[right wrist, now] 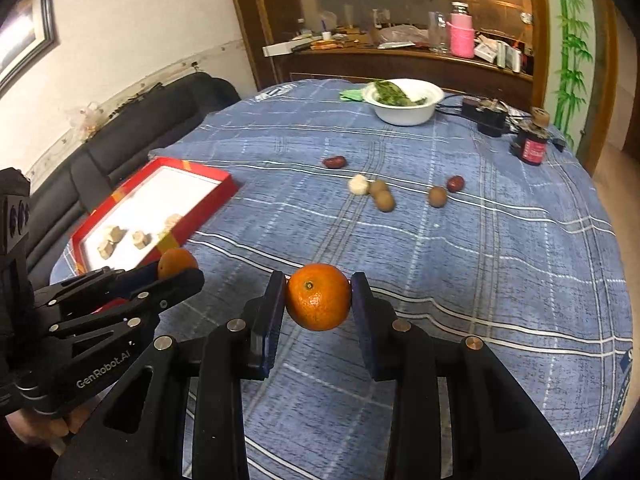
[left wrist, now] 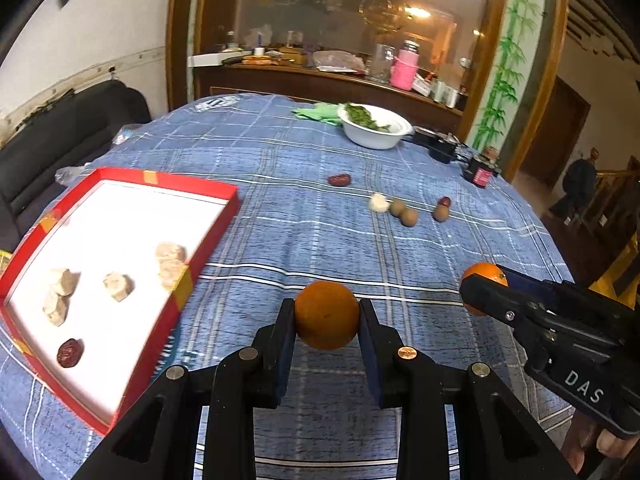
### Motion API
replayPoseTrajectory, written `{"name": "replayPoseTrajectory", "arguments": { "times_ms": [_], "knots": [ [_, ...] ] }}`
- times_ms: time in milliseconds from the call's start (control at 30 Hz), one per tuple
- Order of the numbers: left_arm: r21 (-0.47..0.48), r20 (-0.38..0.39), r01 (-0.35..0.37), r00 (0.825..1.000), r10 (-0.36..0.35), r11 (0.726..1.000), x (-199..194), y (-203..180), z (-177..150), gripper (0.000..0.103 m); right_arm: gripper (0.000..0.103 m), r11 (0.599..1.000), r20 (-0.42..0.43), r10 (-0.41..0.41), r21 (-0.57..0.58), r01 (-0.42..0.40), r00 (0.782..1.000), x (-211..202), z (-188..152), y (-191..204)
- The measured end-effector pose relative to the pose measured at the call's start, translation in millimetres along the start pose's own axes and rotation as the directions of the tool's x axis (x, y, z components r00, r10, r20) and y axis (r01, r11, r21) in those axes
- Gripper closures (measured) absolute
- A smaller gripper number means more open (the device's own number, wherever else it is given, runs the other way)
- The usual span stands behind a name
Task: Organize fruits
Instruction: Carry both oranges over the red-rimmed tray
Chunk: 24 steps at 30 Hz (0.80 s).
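My left gripper (left wrist: 326,314) is shut on a dull orange mandarin (left wrist: 326,316) and holds it above the blue checked tablecloth (left wrist: 304,240). My right gripper (right wrist: 319,298) is shut on a brighter mandarin (right wrist: 319,298), also off the cloth. Each gripper shows in the other's view, the right one (left wrist: 474,292) at the right and the left one (right wrist: 176,270) at the left. A red tray (left wrist: 224,220) with a white floor holds several pale chunks (left wrist: 118,286) and one red date (left wrist: 70,353). Loose longans (left wrist: 408,216), dates (left wrist: 340,179) and a pale piece (left wrist: 378,203) lie mid-table.
A white bowl of greens (left wrist: 376,128) stands at the far side, with a black adapter (left wrist: 440,146) and a small dark jar (left wrist: 482,170) to its right. A dark sofa (left wrist: 60,132) is left of the table. A cluttered sideboard (left wrist: 320,68) is behind.
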<state>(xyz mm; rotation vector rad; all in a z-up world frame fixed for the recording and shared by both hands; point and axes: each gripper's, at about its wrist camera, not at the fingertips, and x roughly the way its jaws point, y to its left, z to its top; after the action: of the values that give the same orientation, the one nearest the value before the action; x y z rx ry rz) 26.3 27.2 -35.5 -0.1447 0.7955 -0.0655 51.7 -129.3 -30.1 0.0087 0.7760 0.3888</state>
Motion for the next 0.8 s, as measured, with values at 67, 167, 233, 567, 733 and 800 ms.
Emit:
{"name": "replayPoseTrajectory", "arguments": {
  "times_ms": [67, 167, 233, 567, 733, 800],
  "knots": [
    [-0.017, 0.002, -0.014, 1.0, 0.014, 1.0, -1, 9, 1, 0.074, 0.071, 1.0, 0.0, 0.014, -0.012, -0.014, 1.0, 2, 2, 8],
    [-0.041, 0.003, -0.03, 1.0, 0.03, 0.999, -2, 20, 3, 0.074, 0.071, 0.999, -0.002, 0.042, -0.032, -0.042, 0.999, 8, 6, 23],
    [-0.055, 0.006, -0.042, 0.999, 0.043, 0.998, -3, 29, 3, 0.074, 0.071, 0.997, -0.004, 0.059, -0.049, -0.059, 0.998, 12, 8, 35],
    [-0.155, 0.013, -0.105, 0.994, 0.108, 0.982, -5, 80, 8, 0.074, 0.071, 0.987, -0.019, 0.119, -0.107, -0.121, 0.993, 29, 19, 76],
    [-0.218, 0.006, -0.15, 0.988, 0.155, 0.964, -5, 115, 13, 0.074, 0.071, 0.981, -0.03, 0.141, -0.127, -0.144, 0.99, 37, 25, 93],
    [-0.237, 0.002, -0.168, 0.985, 0.174, 0.957, -4, 128, 15, 0.074, 0.071, 0.978, -0.036, 0.152, -0.139, -0.156, 0.988, 42, 28, 102]
  ]
}}
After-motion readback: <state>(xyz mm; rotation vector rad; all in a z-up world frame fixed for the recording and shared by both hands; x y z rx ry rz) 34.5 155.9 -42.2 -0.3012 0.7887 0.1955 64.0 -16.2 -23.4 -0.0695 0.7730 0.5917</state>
